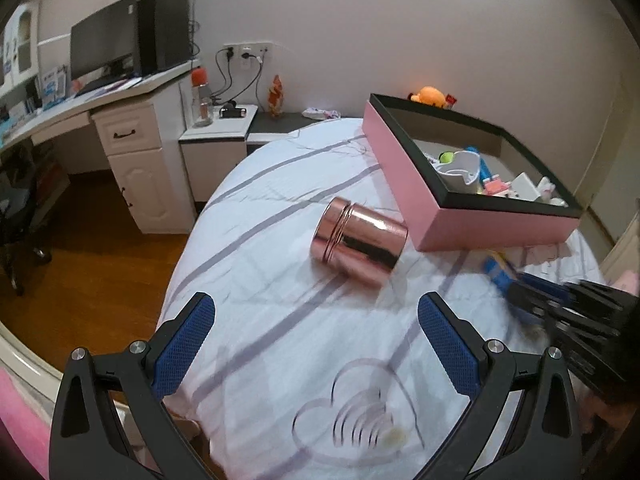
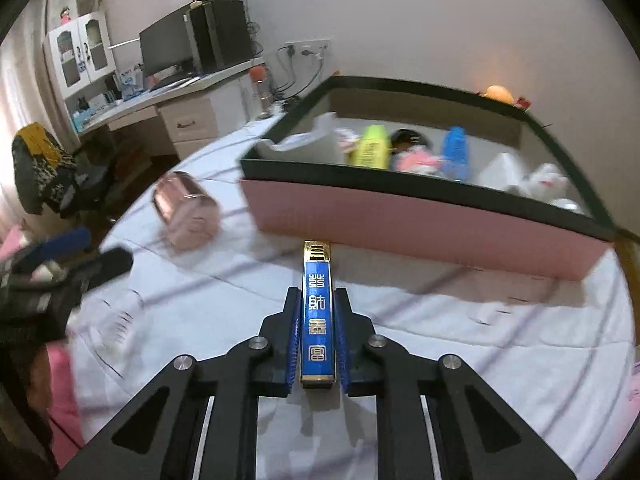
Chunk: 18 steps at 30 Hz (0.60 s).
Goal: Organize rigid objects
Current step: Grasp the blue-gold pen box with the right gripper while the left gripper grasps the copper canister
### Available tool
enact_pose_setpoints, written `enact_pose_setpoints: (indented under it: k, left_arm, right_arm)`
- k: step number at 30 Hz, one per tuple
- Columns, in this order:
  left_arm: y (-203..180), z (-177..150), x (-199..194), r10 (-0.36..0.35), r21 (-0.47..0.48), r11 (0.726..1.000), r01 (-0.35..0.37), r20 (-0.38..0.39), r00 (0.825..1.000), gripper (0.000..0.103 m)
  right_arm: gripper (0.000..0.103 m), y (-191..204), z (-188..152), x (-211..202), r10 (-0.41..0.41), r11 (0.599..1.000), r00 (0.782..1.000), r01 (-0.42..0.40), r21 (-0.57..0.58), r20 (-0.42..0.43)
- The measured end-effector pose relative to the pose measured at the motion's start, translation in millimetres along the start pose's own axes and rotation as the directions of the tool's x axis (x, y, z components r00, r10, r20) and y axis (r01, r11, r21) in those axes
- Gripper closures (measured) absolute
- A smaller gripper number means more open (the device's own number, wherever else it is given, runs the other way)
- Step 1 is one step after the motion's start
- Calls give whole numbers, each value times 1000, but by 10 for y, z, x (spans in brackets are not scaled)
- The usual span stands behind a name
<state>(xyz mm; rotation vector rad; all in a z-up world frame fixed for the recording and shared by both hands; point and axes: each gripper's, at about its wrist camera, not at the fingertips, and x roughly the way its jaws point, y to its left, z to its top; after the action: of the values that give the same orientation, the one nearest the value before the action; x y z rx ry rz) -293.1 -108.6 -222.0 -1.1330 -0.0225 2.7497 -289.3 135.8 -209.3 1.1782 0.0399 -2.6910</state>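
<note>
Now | R fingers [image 2: 318, 304] clamp blue box [image 2: 318, 320] | L fingers [image 1: 316, 320] wide, tin [image 1: 358, 246] ahead

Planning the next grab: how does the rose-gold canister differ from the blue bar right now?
The rose-gold canister is a fat cylinder; the blue bar is slim and flat, with gold characters. The canister lies loose on its side on the bed sheet, ahead of the open left tool; the bar is clamped in the right tool. Both are outside the pink box.

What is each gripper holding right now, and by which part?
The right gripper clamps the blue and gold box by its long sides, near the rear end. The left gripper is open, holding nothing; the rose-gold canister lies ahead.
</note>
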Motion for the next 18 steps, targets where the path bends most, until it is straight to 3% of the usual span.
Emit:
enact_pose_setpoints:
  k: [4,11,14,18]
  left_arm:
    - [-82,124,238,-15,29,999,16,-35,999,0]
    - [-237,203,519,4,73,997,2,-72,997,2]
    - [-265,205,545,-27,86,996,34,-84,996,41]
    - [-275,173,488,-33,80,996,39,-78,996,44]
  right_arm:
    - [87,-228,-49,-67,-26,1000,1000,26,18,-4]
    - [87,-360,-14,53,22,998,999,-20,64,-41]
    - [87,-395,8,95,42,996,998,-38,84,-44]
    - [87,-430,4,108,65,993,997,-60,102,-42]
